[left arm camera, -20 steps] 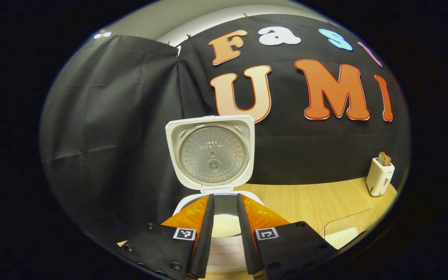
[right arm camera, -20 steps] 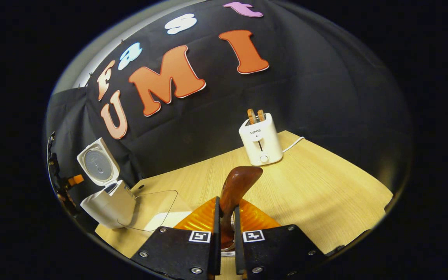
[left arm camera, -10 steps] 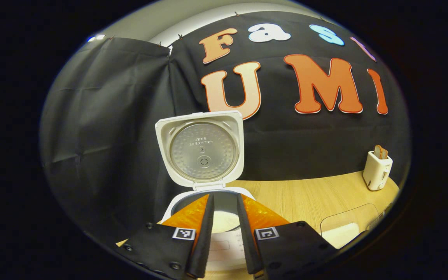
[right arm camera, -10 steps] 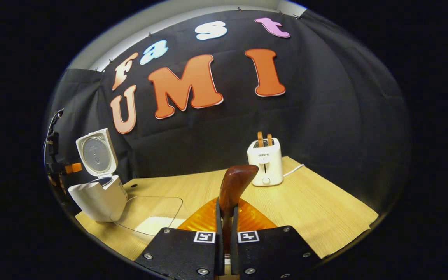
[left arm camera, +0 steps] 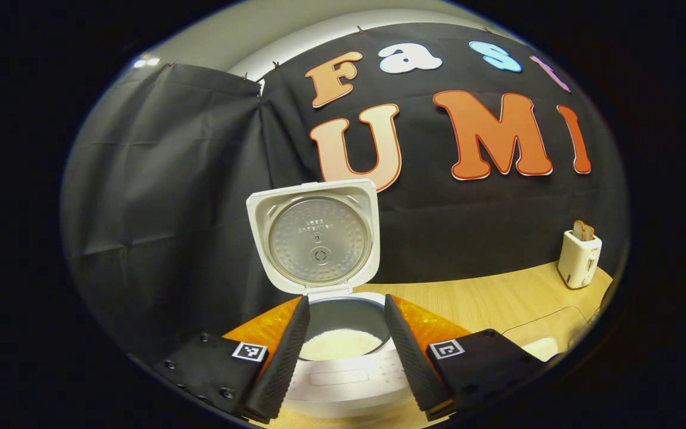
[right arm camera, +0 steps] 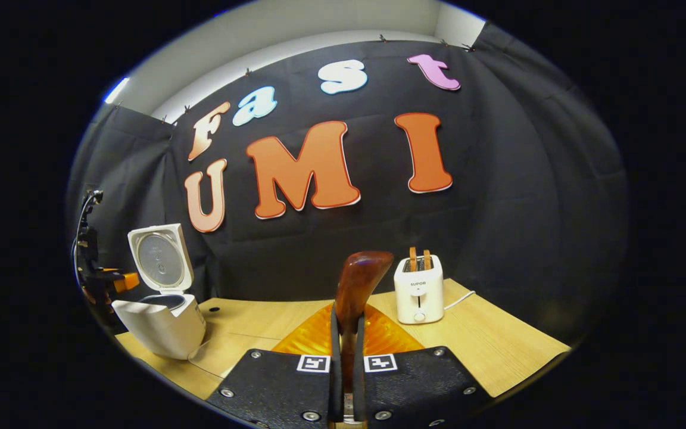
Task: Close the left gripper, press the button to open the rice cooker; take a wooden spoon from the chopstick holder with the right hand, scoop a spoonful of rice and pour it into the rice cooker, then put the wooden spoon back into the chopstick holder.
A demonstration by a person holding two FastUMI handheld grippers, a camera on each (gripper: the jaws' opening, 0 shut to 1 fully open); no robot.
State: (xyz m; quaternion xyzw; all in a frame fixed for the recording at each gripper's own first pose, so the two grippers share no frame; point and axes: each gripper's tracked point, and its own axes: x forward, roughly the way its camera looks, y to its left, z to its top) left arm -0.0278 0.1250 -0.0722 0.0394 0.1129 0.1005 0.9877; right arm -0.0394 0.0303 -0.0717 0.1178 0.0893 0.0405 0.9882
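The white rice cooker stands just ahead of my left gripper, its lid raised upright and white rice lying in the pot. The left fingers stand apart on either side of the pot's mouth, holding nothing. In the right gripper view, my right gripper is shut on the handle of the dark wooden spoon, whose bowl sticks up past the fingertips. The rice cooker sits far to the left there, with the left gripper behind it.
A white toaster with two slices of bread stands at the back of the wooden table; it is also at the far right in the left gripper view. A clear container with rice lies right of the cooker.
My left gripper's fingers have spread apart and it has dipped toward the pot. The right gripper has tipped upward with the spoon still in it, so the scene sits lower.
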